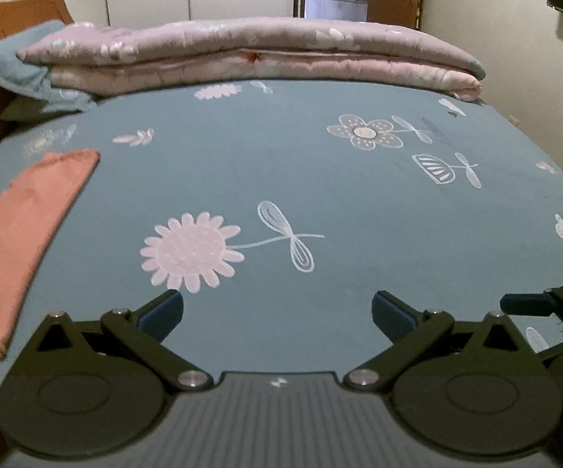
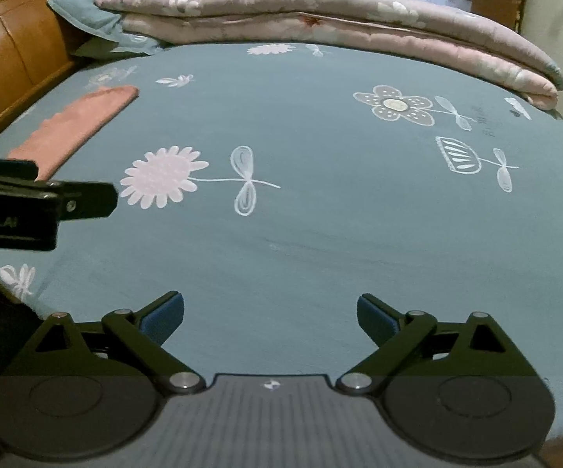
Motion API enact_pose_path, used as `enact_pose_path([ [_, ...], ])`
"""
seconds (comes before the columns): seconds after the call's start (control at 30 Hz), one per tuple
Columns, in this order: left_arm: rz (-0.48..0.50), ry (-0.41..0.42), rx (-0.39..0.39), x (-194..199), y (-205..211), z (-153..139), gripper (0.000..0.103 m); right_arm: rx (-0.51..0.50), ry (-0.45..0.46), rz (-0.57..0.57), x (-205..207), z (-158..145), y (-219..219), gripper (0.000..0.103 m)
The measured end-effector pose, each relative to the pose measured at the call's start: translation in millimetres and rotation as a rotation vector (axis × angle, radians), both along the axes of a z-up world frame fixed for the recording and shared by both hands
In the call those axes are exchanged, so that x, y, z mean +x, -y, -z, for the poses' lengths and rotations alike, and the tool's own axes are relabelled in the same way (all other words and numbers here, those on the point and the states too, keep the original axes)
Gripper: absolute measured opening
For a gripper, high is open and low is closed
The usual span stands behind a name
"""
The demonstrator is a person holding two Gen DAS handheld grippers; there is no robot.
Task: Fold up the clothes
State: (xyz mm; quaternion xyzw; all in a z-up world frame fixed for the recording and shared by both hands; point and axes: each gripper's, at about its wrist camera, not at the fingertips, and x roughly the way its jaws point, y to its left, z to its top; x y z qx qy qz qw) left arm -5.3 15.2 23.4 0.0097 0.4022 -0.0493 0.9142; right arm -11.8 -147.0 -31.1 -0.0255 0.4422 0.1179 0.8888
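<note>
folded salmon-pink cloth (image 1: 23, 234) set flat at the left edge of the teal floral bedsheet (image 1: 301, 179), likely parked clear of the working middle. left gripper (image 1: 277, 308) and right gripper (image 2: 269, 312) both spread wide, empty, hovering low over bare sheet, seemingly between garments. folded pink quilt (image 1: 242, 54) stacked at the far side, out of the way.

Dim, soft focus, fisheye-warped edges
</note>
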Motion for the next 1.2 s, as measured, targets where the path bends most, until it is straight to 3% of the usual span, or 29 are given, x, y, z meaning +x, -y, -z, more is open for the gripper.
enact_pose_path([
  [0.4,-0.011,-0.037,0.033,5.8,-11.6,6.9,0.102,-0.039,-0.006,0.202,6.0,3.3,11.7,0.103],
  [1.2,-0.079,-0.074,0.030,15.0,-29.2,1.6,0.102,-0.034,-0.012,0.199,8.3,0.4,12.2,0.103],
])
